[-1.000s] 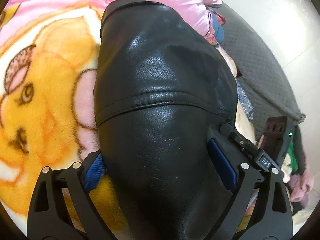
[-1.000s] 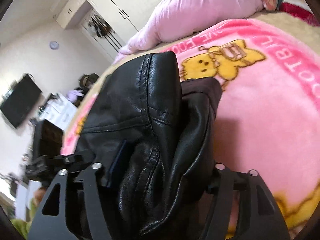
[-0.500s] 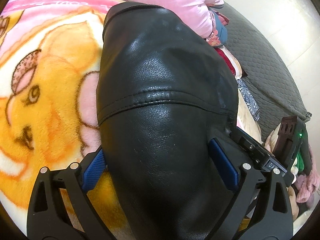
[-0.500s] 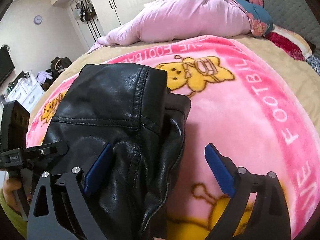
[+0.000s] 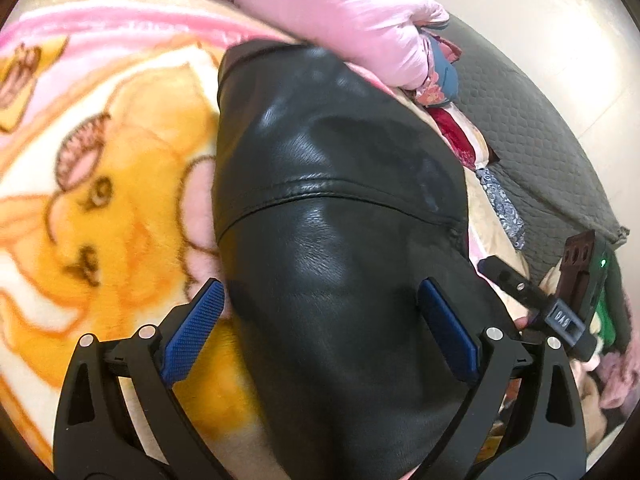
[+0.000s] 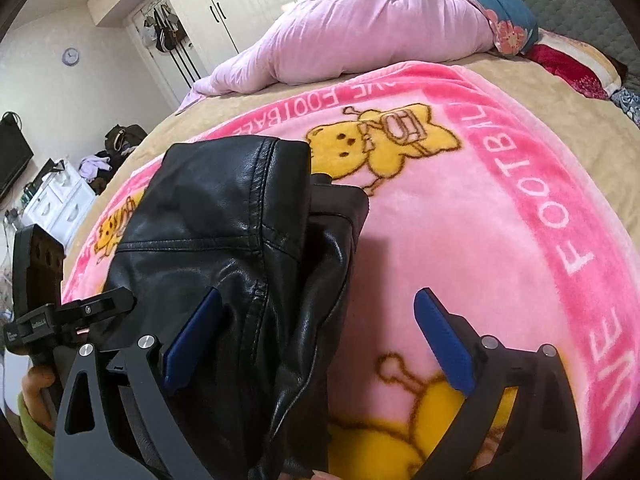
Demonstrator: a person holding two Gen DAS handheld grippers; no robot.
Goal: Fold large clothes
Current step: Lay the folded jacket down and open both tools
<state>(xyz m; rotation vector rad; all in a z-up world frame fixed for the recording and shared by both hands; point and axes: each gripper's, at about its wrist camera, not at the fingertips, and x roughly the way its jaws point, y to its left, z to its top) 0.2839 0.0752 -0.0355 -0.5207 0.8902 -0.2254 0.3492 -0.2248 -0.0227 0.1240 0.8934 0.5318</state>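
Observation:
A folded black leather jacket [image 5: 340, 200] lies on a pink and yellow cartoon blanket [image 5: 100, 200]. My left gripper [image 5: 320, 284] hovers over its near end with jaws spread wide. The left pad stands just off the jacket's edge and the right pad sits above the leather without pressing. In the right wrist view the jacket [image 6: 224, 216] lies left of centre on the blanket [image 6: 460, 220]. My right gripper [image 6: 320, 292] has its jaws opening. The jacket's loose right edge lies between them and neither pad presses on it.
A pink quilt [image 6: 360, 32] and pillows are heaped at the far end of the bed. A grey quilted cover [image 5: 540, 120] drops off on the right. Wardrobes [image 6: 240, 0], a white drawer unit [image 6: 60, 200] and a wall screen stand beyond the bed. A hand [image 6: 36, 388] holds the other gripper.
My right gripper's jaws went from clamped on the jacket's edge to wide apart, releasing it. Both grippers drew back slightly, and the left gripper's left pad now shows clear of the leather.

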